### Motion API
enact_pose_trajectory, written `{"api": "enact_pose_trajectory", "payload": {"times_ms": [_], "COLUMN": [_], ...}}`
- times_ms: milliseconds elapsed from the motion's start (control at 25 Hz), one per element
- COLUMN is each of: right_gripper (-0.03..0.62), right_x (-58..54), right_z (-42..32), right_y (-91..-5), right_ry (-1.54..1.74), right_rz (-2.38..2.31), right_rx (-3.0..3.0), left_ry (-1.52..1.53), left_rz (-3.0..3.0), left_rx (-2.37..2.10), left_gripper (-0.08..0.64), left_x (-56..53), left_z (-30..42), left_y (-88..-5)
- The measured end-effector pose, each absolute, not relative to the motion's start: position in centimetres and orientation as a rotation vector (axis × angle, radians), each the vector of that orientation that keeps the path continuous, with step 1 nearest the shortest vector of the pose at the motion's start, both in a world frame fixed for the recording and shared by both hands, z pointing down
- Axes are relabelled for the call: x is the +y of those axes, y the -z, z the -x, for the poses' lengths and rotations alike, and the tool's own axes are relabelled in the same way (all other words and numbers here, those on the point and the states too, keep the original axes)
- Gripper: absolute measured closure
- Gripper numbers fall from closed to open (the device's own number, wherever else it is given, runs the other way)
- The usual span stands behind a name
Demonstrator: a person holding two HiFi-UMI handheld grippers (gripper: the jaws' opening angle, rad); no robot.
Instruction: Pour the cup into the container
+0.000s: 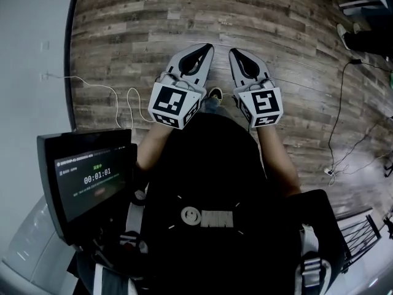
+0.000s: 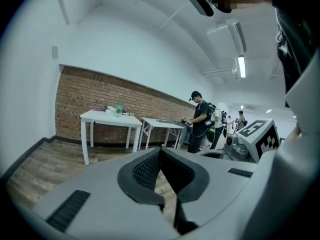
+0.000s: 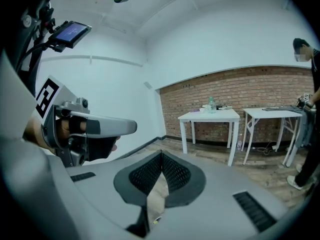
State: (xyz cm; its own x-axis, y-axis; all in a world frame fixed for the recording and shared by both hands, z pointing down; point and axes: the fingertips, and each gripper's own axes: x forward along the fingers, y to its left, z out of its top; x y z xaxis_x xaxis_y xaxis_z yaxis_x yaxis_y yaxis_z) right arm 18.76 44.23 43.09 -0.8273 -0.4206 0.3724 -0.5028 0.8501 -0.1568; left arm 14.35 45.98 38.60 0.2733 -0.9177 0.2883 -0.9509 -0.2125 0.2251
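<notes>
The left gripper point(image 1: 206, 48) and right gripper point(image 1: 235, 51) both have their fingers shut tight on nothing, and far ahead of the fingers a small greenish bottle-like thing point(image 3: 211, 104) stands on a white table point(image 3: 210, 116).

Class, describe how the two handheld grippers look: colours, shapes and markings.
The left gripper and right gripper are light grey, tapering shells with black insets. Each carries a cube with black-and-white square markers. Their pads are black and ribbed.

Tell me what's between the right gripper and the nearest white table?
Just bare wooden floor lies between the right gripper and the nearest white table, seen in the right gripper view.
</notes>
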Motion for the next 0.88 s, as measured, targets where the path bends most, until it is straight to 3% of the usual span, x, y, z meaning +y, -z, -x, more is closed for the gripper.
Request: {"api": "enact_pose_trajectory", "payload": {"times_ms": [880], "right_gripper": [0.584], "right_x": [57.3], "right_z": [-20.6], "right_y": [-42.7], "right_ry": [-0.37], "right_rz": [-0.705], "right_rx": [-2.667], "left_ry": [-0.125], "left_rz": [-2.211], "left_rx": [-1.644], "left_gripper": [0.555], "left_x": [58.9], "left_z": [-15.7], "left_y": [-38.1]}}
